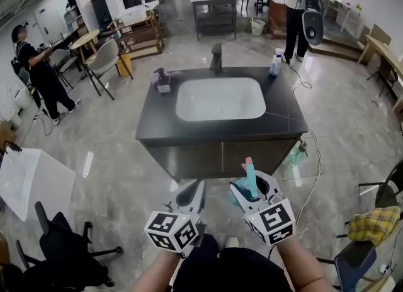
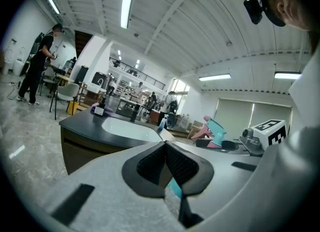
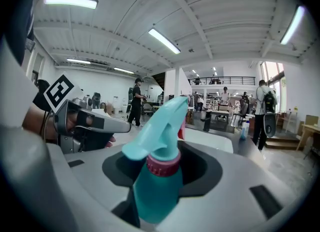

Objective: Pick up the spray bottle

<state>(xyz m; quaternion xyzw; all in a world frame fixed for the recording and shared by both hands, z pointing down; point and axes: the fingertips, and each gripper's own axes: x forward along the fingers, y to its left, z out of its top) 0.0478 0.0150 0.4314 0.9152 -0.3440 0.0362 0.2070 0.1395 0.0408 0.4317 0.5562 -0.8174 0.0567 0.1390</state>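
Teal spray bottle [image 1: 250,174] | right gripper [image 1: 254,188] is pinching its body | left gripper [image 1: 194,194] is pressing its jaws together, empty | risk: smooth bottle slipping or tilting if the pinch is slackening.

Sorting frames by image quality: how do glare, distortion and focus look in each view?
Head view: sharp, though the glossy floor shows glare patches. Left gripper view: heavy fisheye with black corners; the left tool looms close and soft. Right gripper view: same fisheye; the spray bottle in the right tool fills the foreground, slightly soft, bright ceiling strips overhead.
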